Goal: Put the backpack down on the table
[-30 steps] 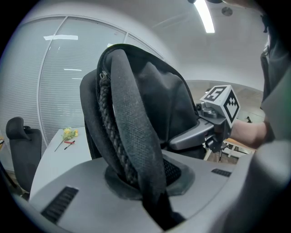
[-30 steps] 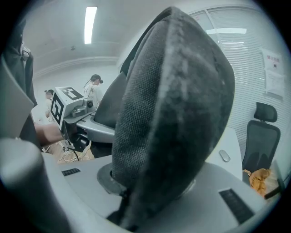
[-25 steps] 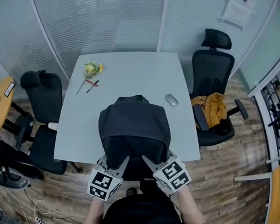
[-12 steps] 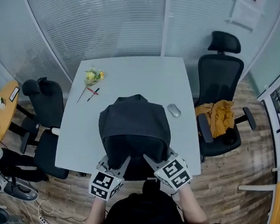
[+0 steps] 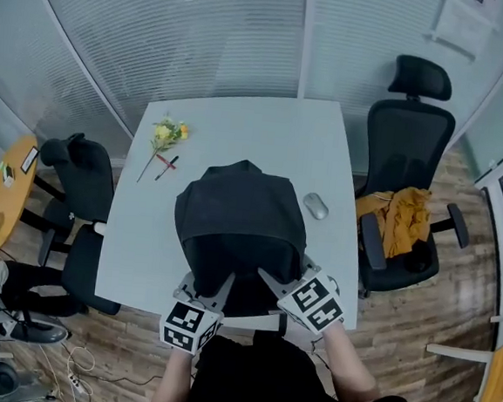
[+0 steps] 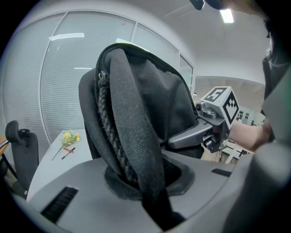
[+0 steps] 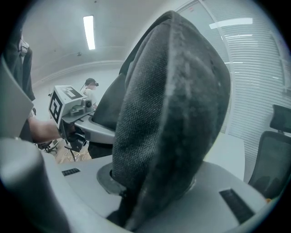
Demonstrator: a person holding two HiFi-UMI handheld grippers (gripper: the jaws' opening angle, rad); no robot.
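Two grippers hold one dark backpack from the near edge of the pale table. At far left a black office chair stands by the table's side. On the tabletop a yellow flower and a red-and-black pen lie well apart from the bag.

The left gripper is at the backpack's near left corner. Its jaws are pressed together on a padded black strap, with a braided cord running alongside. The bag's bulk rises ahead of and above them.

The backpack stands upright over the table's near half, between the two grippers and just beyond them. No view shows whether its base rests on the top.

The right gripper is at the near right corner, its jaws pinching a thick fold of the bag's grey fabric.

A grey mouse lies just beside the bag's right flank. Farther right, a second black chair carries a yellow garment.
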